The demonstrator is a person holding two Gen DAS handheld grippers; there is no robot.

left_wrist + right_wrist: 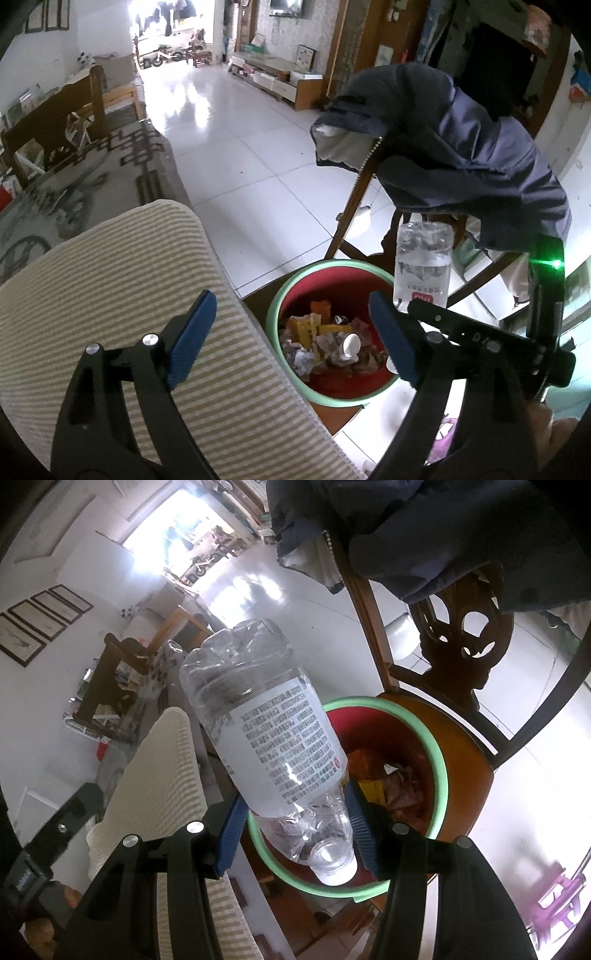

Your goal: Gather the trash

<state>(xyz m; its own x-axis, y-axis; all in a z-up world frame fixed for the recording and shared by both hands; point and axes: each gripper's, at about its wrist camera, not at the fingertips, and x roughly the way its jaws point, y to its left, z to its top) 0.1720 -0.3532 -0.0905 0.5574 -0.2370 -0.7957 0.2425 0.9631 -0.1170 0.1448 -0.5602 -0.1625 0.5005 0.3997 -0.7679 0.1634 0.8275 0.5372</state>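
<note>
My right gripper [295,834] is shut on a clear plastic bottle [269,738] with a white label, gripped near its neck, its white cap toward the camera and its base pointing away. The bottle hangs over the near rim of a red trash bin with a green rim [439,760]. In the left wrist view the same bottle [423,264] stands above the bin's right side [295,288]. The bin holds crumpled paper and wrappers [328,343]. My left gripper [291,339] is open and empty, just above the bin's left edge.
A striped cushion [122,306] lies left of the bin. The bin sits on a wooden chair seat [465,760]; a dark jacket [461,147] hangs over the chair back. White tiled floor [240,147] stretches beyond. A patterned sofa [74,184] is at left.
</note>
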